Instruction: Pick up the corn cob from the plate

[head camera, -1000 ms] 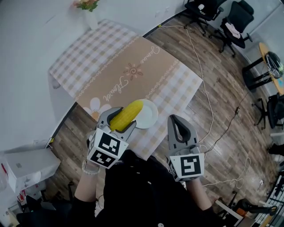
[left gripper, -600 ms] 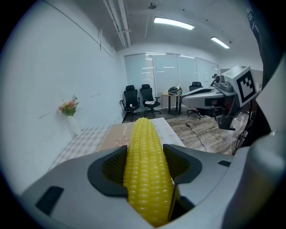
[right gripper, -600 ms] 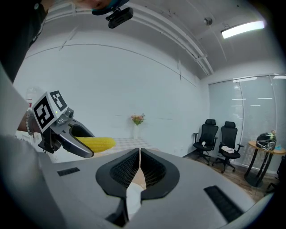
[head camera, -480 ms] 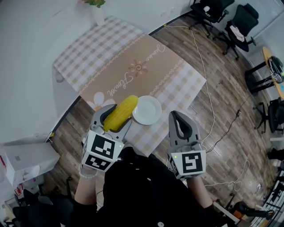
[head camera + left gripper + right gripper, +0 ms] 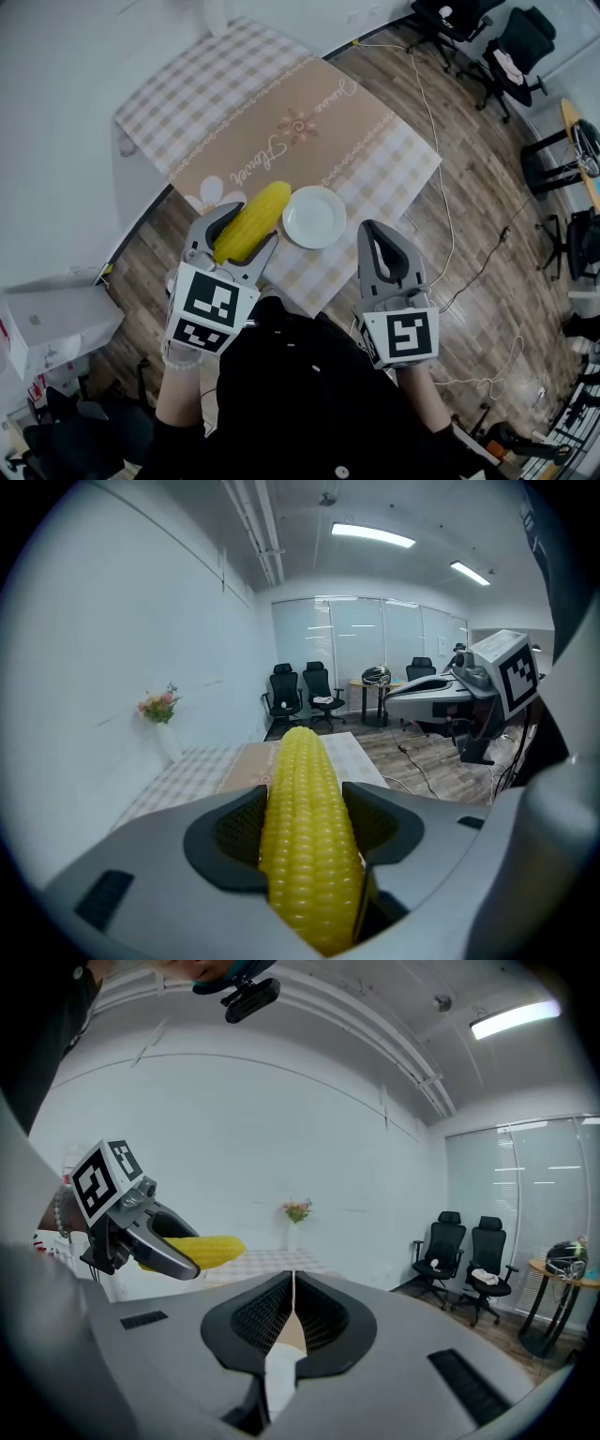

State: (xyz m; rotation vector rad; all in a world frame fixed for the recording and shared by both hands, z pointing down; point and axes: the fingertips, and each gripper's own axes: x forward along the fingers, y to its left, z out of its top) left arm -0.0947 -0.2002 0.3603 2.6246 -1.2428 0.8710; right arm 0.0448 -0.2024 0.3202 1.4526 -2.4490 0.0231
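Your left gripper (image 5: 244, 232) clamps the 1 corn cob (image 5: 253, 219) left of centre, just beside the 1 white plate (image 5: 315, 217) on the bench (image 5: 281, 131). Your right gripper (image 5: 374, 231) has its jaws pressed together.

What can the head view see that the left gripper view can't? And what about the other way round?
Only the head view shows the white plate, lying empty on the table, and the person's dark clothes. Only the left gripper view shows the ceiling lights and the big windows. Both show the corn cob held between the fingers of the left gripper, lifted off the plate. Both also show the table, the right gripper and the black office chairs.
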